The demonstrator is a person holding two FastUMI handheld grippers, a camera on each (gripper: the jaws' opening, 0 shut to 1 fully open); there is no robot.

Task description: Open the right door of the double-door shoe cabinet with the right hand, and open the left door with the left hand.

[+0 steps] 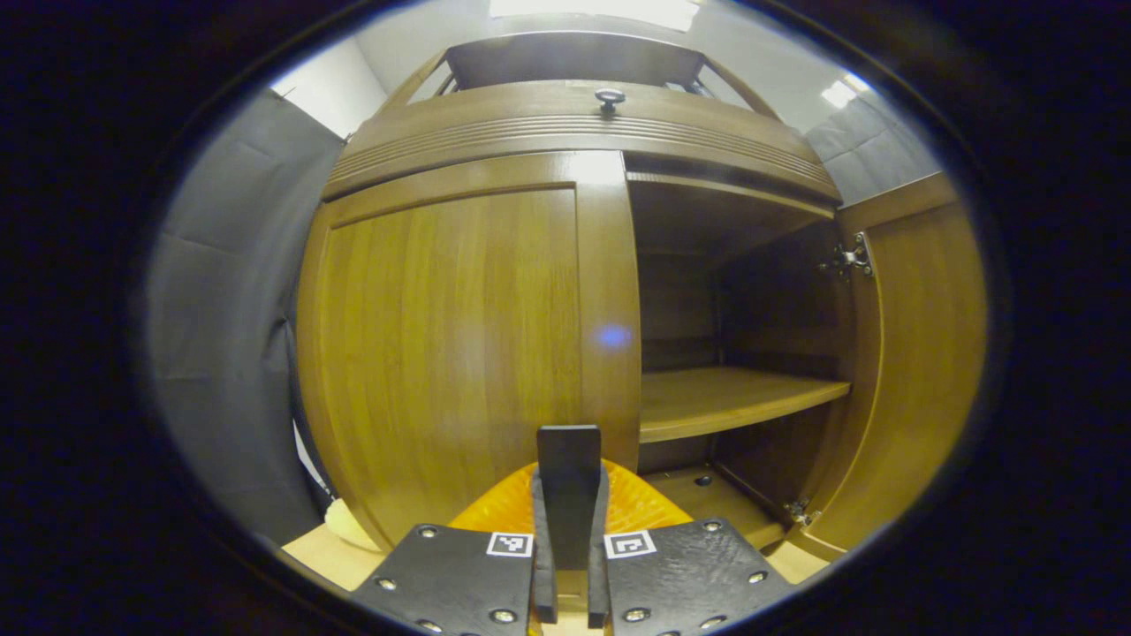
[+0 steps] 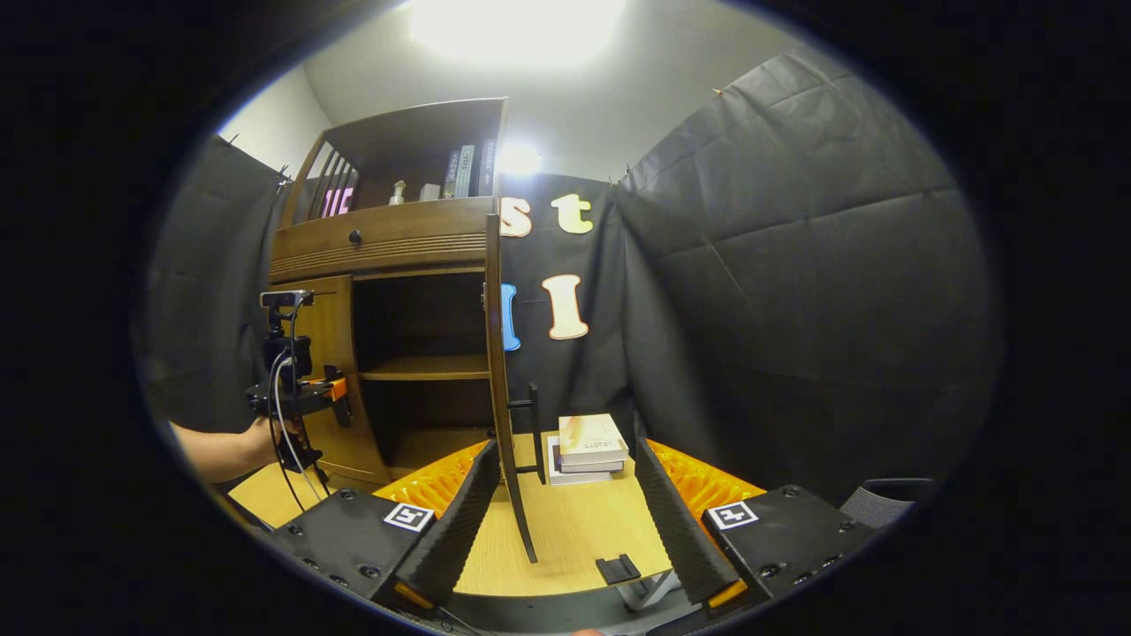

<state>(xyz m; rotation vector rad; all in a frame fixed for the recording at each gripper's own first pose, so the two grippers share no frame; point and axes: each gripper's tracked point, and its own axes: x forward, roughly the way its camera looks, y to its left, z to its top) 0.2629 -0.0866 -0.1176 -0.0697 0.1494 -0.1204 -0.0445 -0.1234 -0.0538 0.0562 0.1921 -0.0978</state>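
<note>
Two doors front the shoe cabinet [image 2: 389, 256], which stands at the worktop's [image 2: 574, 530] far left corner: the right door [image 1: 919, 371] is swung wide open, baring a shelf [image 1: 733, 397], and the left door [image 1: 451, 353] is shut. Left tool [image 1: 568, 468] sits close before the left door's inner edge, fingers pressed together on a dark upright handle [image 1: 568, 442] (apparently that door's). Right tool [image 2: 565, 512] hangs spread apart, the open door's edge between its fingers. Stacked books [image 2: 590, 446] lie toward the far edge.

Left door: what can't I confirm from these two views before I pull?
- Left door handle: in the left gripper view, the shut left gripper covers it.
- Contact with the door: in the right gripper view, the left gripper looks too small.
- Cabinet's lower shelf: dark, partly hidden.
</note>
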